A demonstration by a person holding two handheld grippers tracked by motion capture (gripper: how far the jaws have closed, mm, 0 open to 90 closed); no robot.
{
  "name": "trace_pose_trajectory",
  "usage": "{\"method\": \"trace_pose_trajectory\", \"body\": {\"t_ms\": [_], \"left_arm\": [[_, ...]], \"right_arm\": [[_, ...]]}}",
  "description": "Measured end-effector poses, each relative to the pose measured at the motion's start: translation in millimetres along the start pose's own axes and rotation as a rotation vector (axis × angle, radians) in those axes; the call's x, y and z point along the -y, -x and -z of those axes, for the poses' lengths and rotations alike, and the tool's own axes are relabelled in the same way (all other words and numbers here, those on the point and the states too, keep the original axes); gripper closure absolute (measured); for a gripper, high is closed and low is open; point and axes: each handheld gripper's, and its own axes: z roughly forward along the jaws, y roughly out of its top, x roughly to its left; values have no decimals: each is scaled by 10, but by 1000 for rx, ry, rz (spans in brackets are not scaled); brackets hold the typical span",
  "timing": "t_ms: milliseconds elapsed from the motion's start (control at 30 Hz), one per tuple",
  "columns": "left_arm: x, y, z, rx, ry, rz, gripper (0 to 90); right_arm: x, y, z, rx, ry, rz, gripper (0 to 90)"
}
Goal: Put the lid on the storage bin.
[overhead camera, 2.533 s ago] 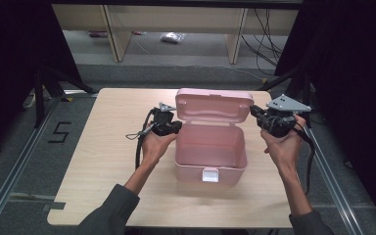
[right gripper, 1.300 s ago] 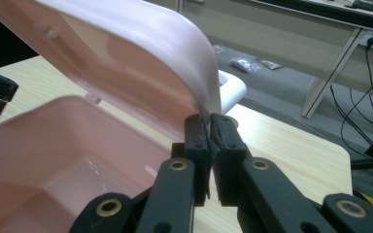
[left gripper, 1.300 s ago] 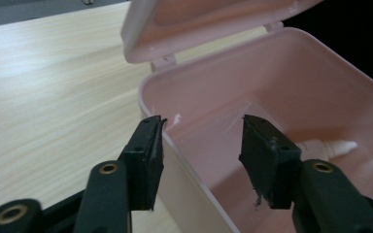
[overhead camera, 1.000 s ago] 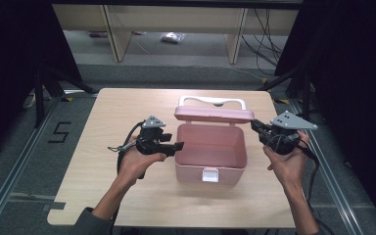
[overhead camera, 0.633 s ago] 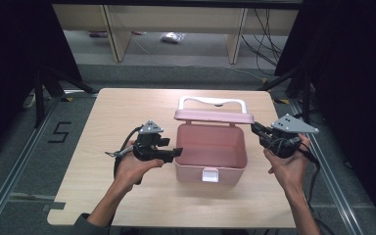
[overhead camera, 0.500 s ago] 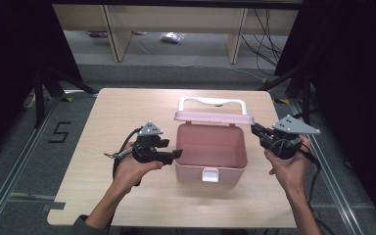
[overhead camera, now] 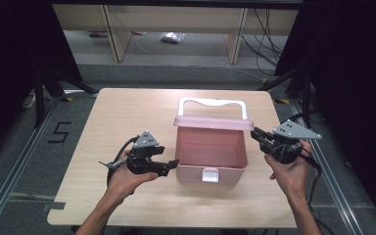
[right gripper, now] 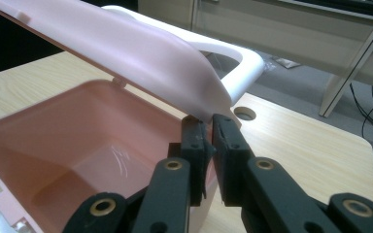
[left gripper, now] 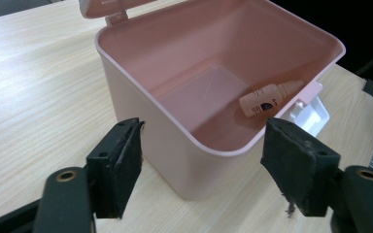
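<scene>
A pale wooden table (overhead camera: 103, 117) is seen from above, with 2 forearms entering from the near edge, each hand holding a black gripper. At the near left, the left gripper (overhead camera: 172, 165) is held just beside the left wall of a pink box (overhead camera: 210, 169), close to its near corner; its jaws have just been opening and are spread wide, and in the left gripper view (left gripper: 201, 165) the box's corner is seen ahead between them, with neither pad pressing on it. The box stands at the middle of the table with a white latch (overhead camera: 209, 175) hanging on its near wall. Inside, a small bottle (left gripper: 268, 97) is seen lying on its side on the floor of the box, close against one wall near the latch. At the right, the right gripper (overhead camera: 257, 135) is held at the right end of the box's raised lid (overhead camera: 213, 122). In the right gripper view (right gripper: 209, 141) its jaws are drawn nearly together, and the corner of the lid's edge (right gripper: 126, 53) appears pinched between them. The lid is held partly raised over the far side of the box, and a white handle (overhead camera: 210, 104) is seen beyond it. Farther off, past the table, a grey floor and desk legs are seen.
</scene>
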Motion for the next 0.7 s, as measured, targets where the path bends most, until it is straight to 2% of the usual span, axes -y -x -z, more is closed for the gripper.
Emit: {"method": "trace_pose_trajectory", "body": {"t_ms": [133, 167, 200, 233, 267, 300, 333, 367, 433, 467, 567, 667, 700], "left_arm": [[76, 16, 43, 7, 0, -9, 284], [96, 23, 59, -3, -3, -15, 282], [114, 18, 74, 6, -12, -25, 280], [135, 25, 85, -7, -13, -22, 279], [153, 24, 96, 0, -16, -27, 277], [177, 29, 99, -7, -9, -18, 277], [196, 29, 102, 1, -9, -17, 277], [216, 27, 113, -8, -21, -28, 277], [254, 29, 116, -11, -27, -29, 277], [271, 26, 118, -11, -32, -36, 277], [329, 19, 116, -29, -52, -59, 276], [405, 1, 122, -32, -74, -62, 273], [433, 5, 125, -38, -76, -56, 273]], "right_arm": [[11, -18, 21, -9, -8, -8, 833], [11, -11, 28, -11, -14, 6, 832], [16, -30, 32, -12, -18, -10, 830], [25, -37, 28, -3, -2, -11, 827], [29, -29, 31, -7, -4, -1, 824], [34, -41, 44, -18, -18, -17, 820], [42, -34, 43, -24, -16, -13, 816], [53, -59, 56, -29, -31, -47, 814], [71, -39, 49, -21, -14, -13, 813], [78, -61, 56, -26, -24, -36, 812], [93, -53, 63, -37, -28, -17, 813], [115, -71, 95, -50, -58, -46, 812], [129, -57, 81, -40, -31, -22, 811]]}}
